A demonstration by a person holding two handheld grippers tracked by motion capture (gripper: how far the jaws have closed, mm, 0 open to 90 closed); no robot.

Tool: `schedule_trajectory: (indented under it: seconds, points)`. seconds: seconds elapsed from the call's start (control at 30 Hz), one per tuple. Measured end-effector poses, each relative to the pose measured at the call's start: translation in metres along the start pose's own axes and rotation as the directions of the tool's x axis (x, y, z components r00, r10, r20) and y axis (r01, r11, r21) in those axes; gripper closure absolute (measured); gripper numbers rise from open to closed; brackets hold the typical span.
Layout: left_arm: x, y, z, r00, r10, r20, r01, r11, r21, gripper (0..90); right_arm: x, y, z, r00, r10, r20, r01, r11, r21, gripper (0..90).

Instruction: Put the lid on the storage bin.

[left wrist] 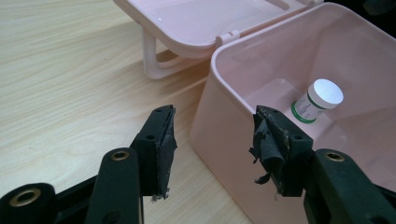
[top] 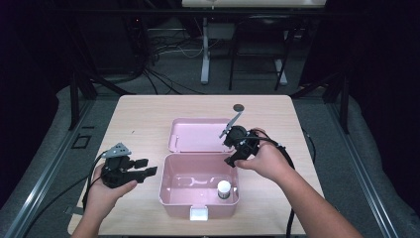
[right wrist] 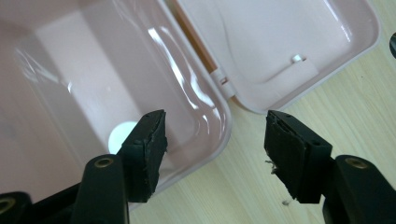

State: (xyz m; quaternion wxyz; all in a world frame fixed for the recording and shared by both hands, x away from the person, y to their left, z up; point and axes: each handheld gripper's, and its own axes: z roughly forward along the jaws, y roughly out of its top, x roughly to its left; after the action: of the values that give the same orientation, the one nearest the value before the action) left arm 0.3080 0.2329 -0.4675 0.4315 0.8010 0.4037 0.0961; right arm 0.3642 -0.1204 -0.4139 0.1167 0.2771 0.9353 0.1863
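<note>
A pink plastic box [top: 168,196] stands open in the middle of the table, its lid [top: 195,134] lying flat behind it. A small bottle with a white cap [top: 224,188] stands upright in the box's near right corner; it also shows as the bottle [left wrist: 318,100] and its cap [right wrist: 120,136] in the gripper views. My left gripper [top: 146,167] is open, left of the box wall [left wrist: 219,126], holding nothing. My right gripper [top: 232,148] is open above the box's right rear rim [right wrist: 219,116], jaws pointing down with nothing between them.
A small dark round disc [top: 238,107] lies on the wooden table [top: 138,114] behind the lid. A white latch [top: 199,213] sits on the box's front. Cables trail from both grippers. Dark frame legs and floor cables lie beyond the table's far edge.
</note>
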Motion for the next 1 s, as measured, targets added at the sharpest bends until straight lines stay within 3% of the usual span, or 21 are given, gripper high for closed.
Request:
schedule_trajectory:
  seconds: [0.17, 0.27, 0.33, 0.5, 0.63, 0.77, 1.0]
  points:
    - [-0.005, 0.001, 0.002, 0.9997, 0.023, -0.006, -0.023, 0.9997, 0.009, 48.9, -0.006, -0.003, 0.001, 0.9989, 0.046, 0.009, -0.045, 0.998, -0.046, 38.2]
    - [-0.008, 0.001, 0.003, 0.9999, 0.013, 0.010, -0.013, 0.9998, 0.017, 49.6, -0.012, -0.006, 0.002, 0.9959, 0.090, 0.004, -0.089, 0.992, -0.090, 40.3]
    - [-0.009, 0.001, 0.004, 0.9997, 0.017, 0.016, -0.018, 0.9996, 0.023, 51.4, -0.014, -0.008, 0.003, 0.9949, 0.096, 0.031, -0.092, 0.989, -0.117, 40.9]
    - [-0.013, 0.000, 0.007, 0.9994, 0.017, 0.031, -0.018, 0.9993, 0.032, 55.8, -0.016, -0.008, -0.001, 0.9849, 0.167, 0.044, -0.160, 0.978, -0.135, 45.4]
    - [-0.016, 0.001, 0.008, 0.9987, 0.034, 0.038, -0.035, 0.9985, 0.042, 59.8, -0.016, -0.005, -0.001, 0.9796, 0.194, 0.054, -0.184, 0.971, -0.152, 47.6]
    - [-0.018, 0.001, 0.008, 0.9988, 0.022, 0.043, -0.023, 0.9990, 0.037, 62.2, -0.016, -0.005, 0.000, 0.9698, 0.242, 0.032, -0.232, 0.956, -0.179, 50.6]
    - [-0.021, 0.002, 0.006, 0.9979, 0.022, 0.060, -0.024, 0.9992, 0.030, 67.5, -0.019, -0.004, 0.004, 0.9567, 0.288, 0.046, -0.271, 0.936, -0.223, 54.2]
